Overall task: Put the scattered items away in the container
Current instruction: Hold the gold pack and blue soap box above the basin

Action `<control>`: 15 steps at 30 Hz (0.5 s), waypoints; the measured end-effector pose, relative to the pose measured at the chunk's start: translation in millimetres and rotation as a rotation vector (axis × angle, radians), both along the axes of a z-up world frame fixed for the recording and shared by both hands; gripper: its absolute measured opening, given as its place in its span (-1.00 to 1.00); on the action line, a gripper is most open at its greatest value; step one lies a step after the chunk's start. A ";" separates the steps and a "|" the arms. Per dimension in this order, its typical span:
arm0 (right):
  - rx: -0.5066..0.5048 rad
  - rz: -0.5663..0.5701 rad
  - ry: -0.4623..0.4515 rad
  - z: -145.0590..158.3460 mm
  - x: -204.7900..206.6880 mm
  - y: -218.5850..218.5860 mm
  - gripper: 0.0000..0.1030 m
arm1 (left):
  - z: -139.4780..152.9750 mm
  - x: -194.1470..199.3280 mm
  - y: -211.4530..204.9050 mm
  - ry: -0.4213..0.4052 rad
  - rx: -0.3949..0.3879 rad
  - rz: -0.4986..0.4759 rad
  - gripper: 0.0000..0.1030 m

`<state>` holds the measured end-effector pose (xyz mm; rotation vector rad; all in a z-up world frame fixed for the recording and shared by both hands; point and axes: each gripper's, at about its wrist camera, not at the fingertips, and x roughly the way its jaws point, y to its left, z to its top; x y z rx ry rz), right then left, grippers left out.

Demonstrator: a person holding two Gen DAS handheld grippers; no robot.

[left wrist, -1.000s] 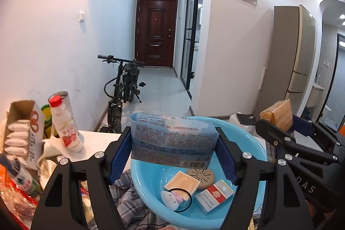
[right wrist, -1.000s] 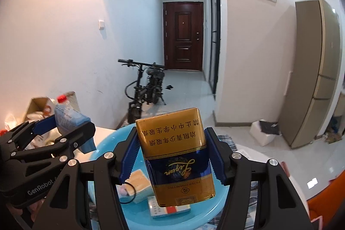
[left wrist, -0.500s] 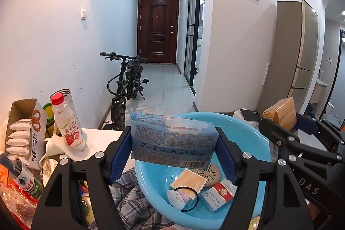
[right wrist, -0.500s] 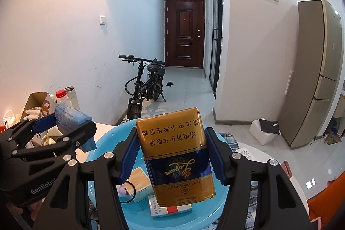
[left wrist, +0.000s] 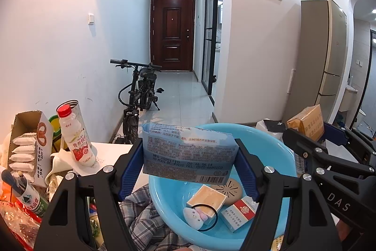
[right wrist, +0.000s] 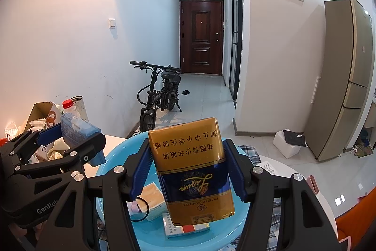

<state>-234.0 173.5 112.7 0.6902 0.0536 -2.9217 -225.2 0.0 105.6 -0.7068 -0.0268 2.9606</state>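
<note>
- The left gripper (left wrist: 189, 168) is clamped on a pale blue wet-wipe packet (left wrist: 188, 153), its blue pads pressing both short ends; the packet hangs level over the near rim of the blue plastic basin (left wrist: 277, 140).
- From the right wrist view the same packet (right wrist: 76, 127) shows edge-on between the left gripper's jaws (right wrist: 70, 140), left of the basin (right wrist: 112, 157).
- The right gripper (right wrist: 188, 169) is closed on a gold and navy cigarette pack (right wrist: 191, 168), held upright with its print upside down, above the basin's middle.
- From the left wrist view that pack (left wrist: 306, 121) sits at the right, in the right gripper's jaws (left wrist: 312, 133), over the basin's far right rim.
- Inside the basin lie a tan square box (left wrist: 206, 198), a black hair tie (left wrist: 205, 217) looped over a small white and pink plush piece (left wrist: 193, 219), a red and white cigarette pack (left wrist: 239, 212), and a tan oval disc with dotted holes (left wrist: 229, 187).
- A grey plaid cloth (left wrist: 143, 211) lies under the basin's near left side.
- To the left stand a red-capped milk drink bottle (left wrist: 76, 135), a cardboard box of white sachets (left wrist: 28, 147) and a green-labelled bottle (left wrist: 25, 193).
- A black folding e-bike (left wrist: 139, 95) is parked in the hallway before the dark wooden door (left wrist: 172, 32).
</note>
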 end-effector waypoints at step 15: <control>0.002 -0.001 -0.005 0.2 -2.0 -1.0 0.21 | -2.0 -2.5 1.0 -0.005 -0.001 0.001 0.39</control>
